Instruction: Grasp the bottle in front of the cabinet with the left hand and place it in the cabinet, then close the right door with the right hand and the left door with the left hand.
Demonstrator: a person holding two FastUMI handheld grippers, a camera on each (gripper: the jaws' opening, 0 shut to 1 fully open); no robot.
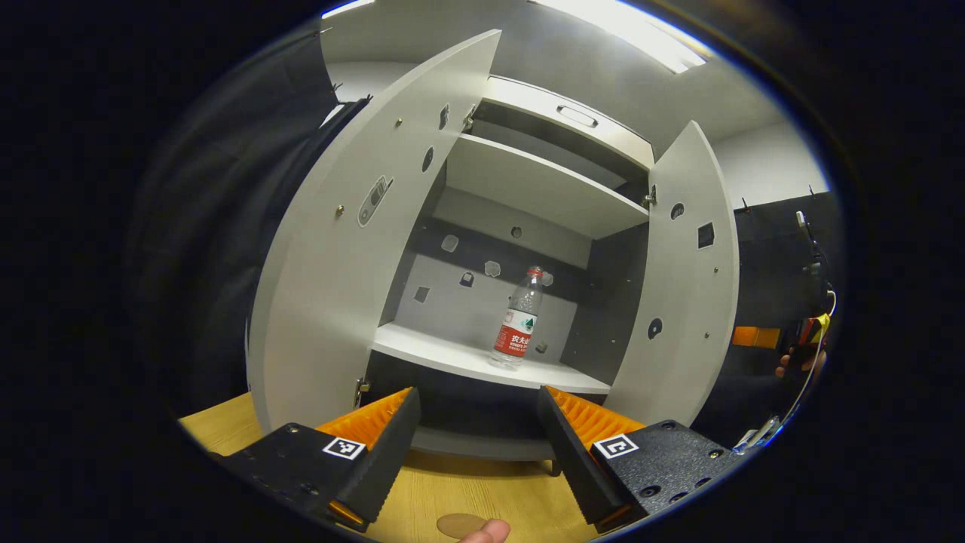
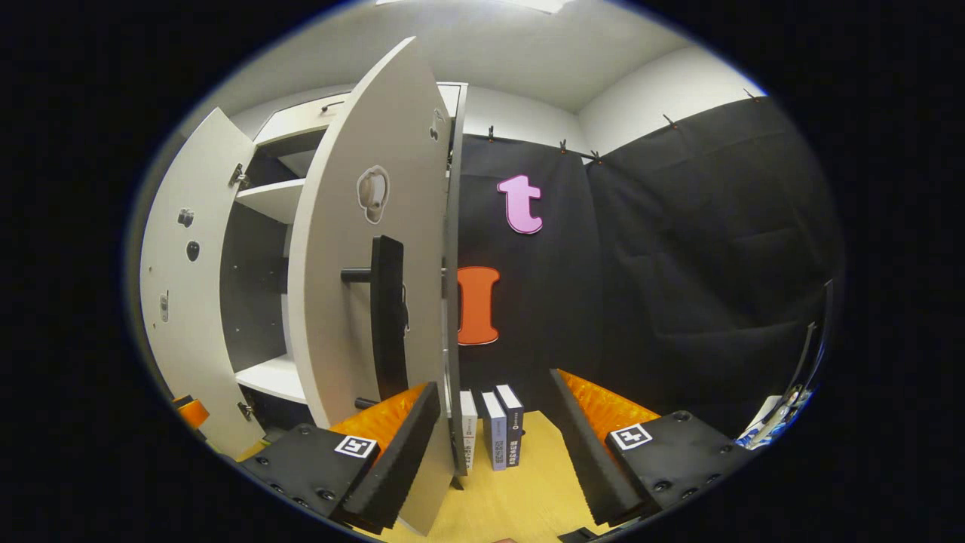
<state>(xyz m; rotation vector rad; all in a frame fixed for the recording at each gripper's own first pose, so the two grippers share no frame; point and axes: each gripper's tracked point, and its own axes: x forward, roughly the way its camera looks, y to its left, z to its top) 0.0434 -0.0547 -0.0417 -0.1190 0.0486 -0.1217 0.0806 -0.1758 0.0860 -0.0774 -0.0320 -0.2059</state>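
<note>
White board makes up the cabinet (image 1: 528,188), which stands on a pale wooden table (image 1: 482,498) with both doors swung out. In the left gripper view, going from the left, the left door (image 1: 354,249) shows its inner face with a latch plate and several holes; next comes the open interior with an upper shelf and a lower shelf (image 1: 452,358). The bottle (image 1: 519,320), clear plastic with a red label and a red cap, stands upright on that lower shelf, toward its front edge and right of centre, inside the cabinet. Farther right the right door (image 1: 690,279) stands open, and beyond its edge a hand (image 1: 801,363) holding the other device shows against the dark cloth. The left gripper (image 1: 479,407) sits low in front of the cabinet, its fingers spread wide with nothing between them, well apart from the bottle. In the right gripper view, from the left, the left door (image 2: 188,302) appears open, then the shelves, then the outer face of the right door (image 2: 362,286) with a dark vertical handle (image 2: 388,324). The right gripper (image 2: 494,403) is spread wide and empty; the door's free edge lies between its fingers, close to the left finger (image 2: 392,445), though I cannot tell whether they touch. Three small books (image 2: 494,430) stand on the table just right of the door's edge.
</note>
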